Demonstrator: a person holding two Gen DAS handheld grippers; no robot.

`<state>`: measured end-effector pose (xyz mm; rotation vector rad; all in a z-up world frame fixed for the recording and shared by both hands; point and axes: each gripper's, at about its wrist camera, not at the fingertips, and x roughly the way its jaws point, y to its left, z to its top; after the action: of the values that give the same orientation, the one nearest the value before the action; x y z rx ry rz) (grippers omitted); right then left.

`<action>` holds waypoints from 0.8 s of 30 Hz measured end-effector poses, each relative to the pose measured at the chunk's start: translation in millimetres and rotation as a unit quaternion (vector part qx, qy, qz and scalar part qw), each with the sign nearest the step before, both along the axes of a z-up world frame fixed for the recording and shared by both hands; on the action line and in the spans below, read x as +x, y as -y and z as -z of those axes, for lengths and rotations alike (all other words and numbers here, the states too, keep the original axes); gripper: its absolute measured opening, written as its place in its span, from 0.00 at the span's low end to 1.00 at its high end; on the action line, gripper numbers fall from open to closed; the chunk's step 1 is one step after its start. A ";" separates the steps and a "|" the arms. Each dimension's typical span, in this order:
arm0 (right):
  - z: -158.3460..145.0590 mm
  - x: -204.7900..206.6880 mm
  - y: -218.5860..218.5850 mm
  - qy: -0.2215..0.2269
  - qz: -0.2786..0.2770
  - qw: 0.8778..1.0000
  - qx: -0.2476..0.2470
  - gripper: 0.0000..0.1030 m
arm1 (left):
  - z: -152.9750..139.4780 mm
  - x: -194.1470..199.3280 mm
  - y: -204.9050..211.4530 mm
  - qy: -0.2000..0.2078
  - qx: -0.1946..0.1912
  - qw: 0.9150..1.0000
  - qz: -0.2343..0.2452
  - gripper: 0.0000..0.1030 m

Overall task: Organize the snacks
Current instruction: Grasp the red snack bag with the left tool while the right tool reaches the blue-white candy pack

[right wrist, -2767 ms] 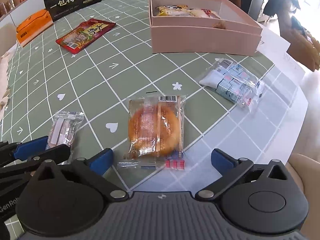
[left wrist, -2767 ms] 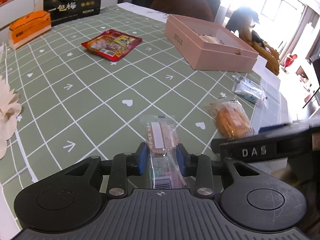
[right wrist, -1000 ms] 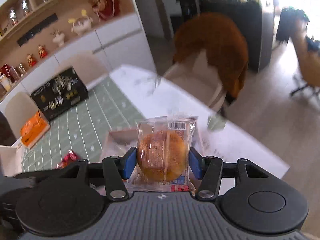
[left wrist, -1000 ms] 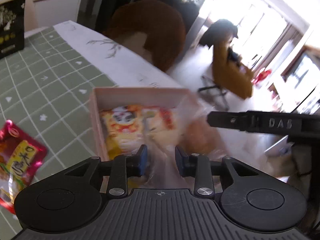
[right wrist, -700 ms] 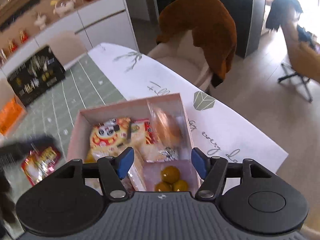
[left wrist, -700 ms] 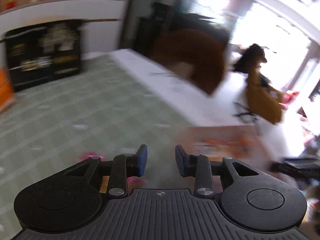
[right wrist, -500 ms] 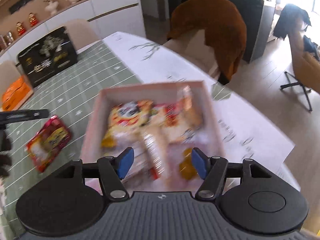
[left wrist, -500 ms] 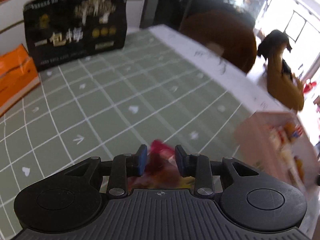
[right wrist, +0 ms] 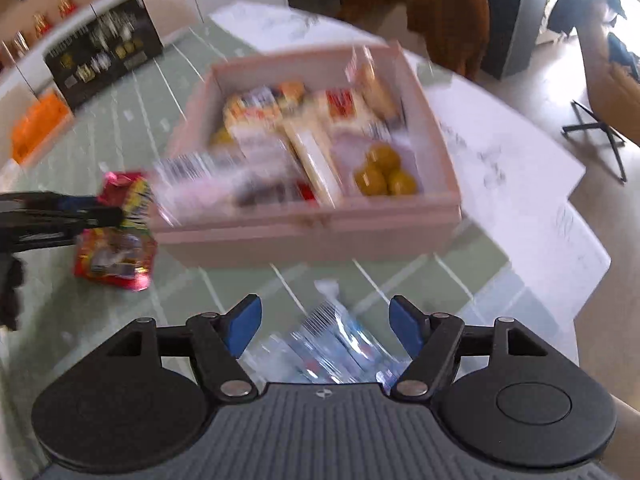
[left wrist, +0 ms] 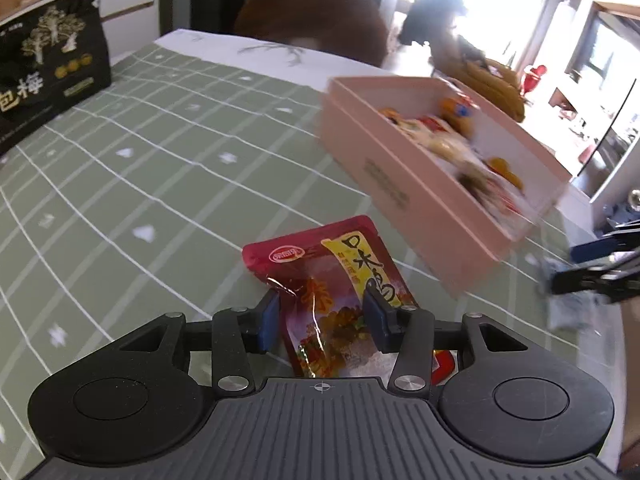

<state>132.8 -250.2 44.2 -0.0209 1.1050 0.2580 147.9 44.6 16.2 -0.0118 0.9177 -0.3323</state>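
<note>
Red snack packet (left wrist: 344, 280) between open left gripper (left wrist: 322, 320) blue pads.

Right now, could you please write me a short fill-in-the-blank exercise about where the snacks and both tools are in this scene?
1. The left tool straddles a snack packet whose main colour is ____.
2. The right tool is open above a clear packet printed in ____.
3. The snack box on the table is ____ in colour.
4. Three round yellow sweets lie ____ the box.

Missing words: red; blue; pink; inside
</note>
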 end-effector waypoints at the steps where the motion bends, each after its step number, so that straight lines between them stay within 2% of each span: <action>1: 6.9 0.6 1.5 -0.006 0.007 1.000 0.000 0.69 | 1.4 -3.4 2.8 -0.007 -0.004 1.000 0.004 0.49; 4: 12.0 -4.1 6.5 -0.015 0.020 0.999 0.026 0.64 | 0.7 -22.8 15.7 -0.029 -0.009 0.999 0.044 0.49; 6: 10.5 -10.3 4.4 -0.019 0.007 0.999 0.039 0.61 | 0.5 -36.9 25.5 -0.026 0.008 0.997 0.071 0.48; 8: 10.3 -20.1 -0.1 -0.020 -0.010 0.998 0.050 0.60 | -0.1 -46.2 29.4 -0.032 0.011 0.997 0.069 0.47; 11: 10.2 -30.7 -10.4 -0.014 -0.029 0.998 0.050 0.60 | 0.8 -41.4 20.1 -0.048 -0.034 0.998 0.011 0.44; 13: 9.7 -31.6 -19.8 -0.008 -0.035 0.998 0.047 0.60 | 3.7 -33.9 5.7 -0.064 -0.096 0.992 -0.056 0.43; 16: 10.9 -24.6 -33.8 0.002 -0.032 0.998 0.061 0.60 | 8.3 -24.0 -5.5 -0.066 -0.141 0.981 -0.118 0.42; 18: 12.3 -19.4 -45.3 0.014 -0.032 0.997 0.068 0.60 | 9.8 -18.2 -0.2 -0.058 -0.139 0.982 -0.113 0.43; 21: 13.0 -15.4 -63.8 0.021 -0.044 0.996 0.074 0.60 | 9.8 -11.6 8.6 -0.049 -0.130 0.987 -0.084 0.53; 23: 13.4 -14.8 -73.7 0.021 -0.066 0.994 0.085 0.55 | 11.2 -9.9 12.2 -0.058 -0.139 0.987 -0.052 0.53; 24: 13.2 -15.2 -77.8 0.019 -0.077 0.993 0.090 0.53 | 12.2 -11.1 12.6 -0.073 -0.155 0.985 -0.037 0.51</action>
<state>117.6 -172.5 31.0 0.0494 1.0399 0.4925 136.7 32.0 4.1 -0.3598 1.0002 -0.4069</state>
